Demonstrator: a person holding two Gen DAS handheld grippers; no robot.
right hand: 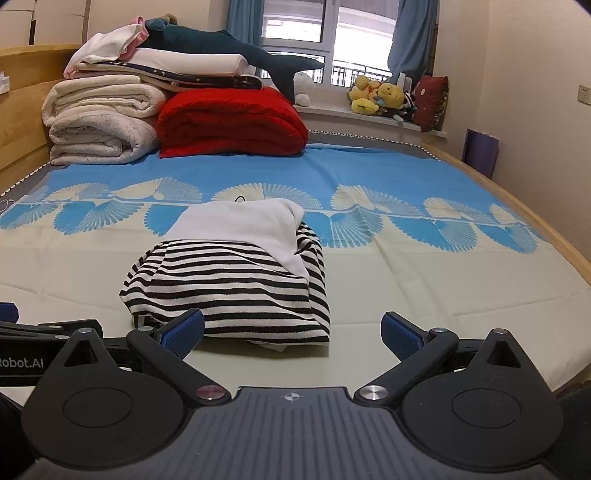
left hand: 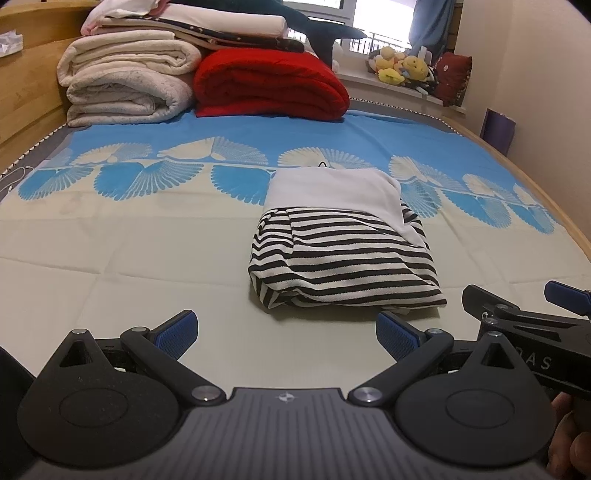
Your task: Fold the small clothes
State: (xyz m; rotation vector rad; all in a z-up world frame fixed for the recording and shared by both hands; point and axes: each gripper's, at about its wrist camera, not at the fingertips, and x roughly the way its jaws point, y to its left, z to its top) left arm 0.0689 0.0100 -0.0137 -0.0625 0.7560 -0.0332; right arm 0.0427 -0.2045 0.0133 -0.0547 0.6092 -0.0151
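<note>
- Bed sheet (left hand: 147, 258): fills most of both frames. Cream in the lower and middle part, blue band with fan-shaped print across the upper middle. Wooden bed edge runs up the right side.
- Pale rolled blankets (left hand: 125, 81): stacked at upper left of the left wrist view, touching the red quilt (left hand: 269, 85) just to their right. Flat folded bedding lies on top of both, and a dark plush shark (right hand: 236, 48) lies across it.
- Window with blue curtain (right hand: 410, 33): top centre to upper right. Yellow plush toys (right hand: 373, 96) sit on the sill below it.
- Striped garment (left hand: 340, 262): black-and-white stripes, folded into a compact bundle, lying on the cream part of the sheet. Right of centre in the left wrist view; left of centre in the right wrist view. A white cloth (left hand: 332, 195) lies over its far half.
- Left gripper (left hand: 286, 334): bottom of its own frame, fingers spread wide, blue pads apart, nothing between them. The garment's near edge lies just beyond the tips, not touching.
- Right gripper (right hand: 291, 334): likewise spread wide and empty. Its left pad overlaps the garment's near edge in frame; contact cannot be told.
- The right gripper also shows at lower right in the left wrist view.
- Fingers of a hand (left hand: 569, 446): lower right corner, left wrist view.
</note>
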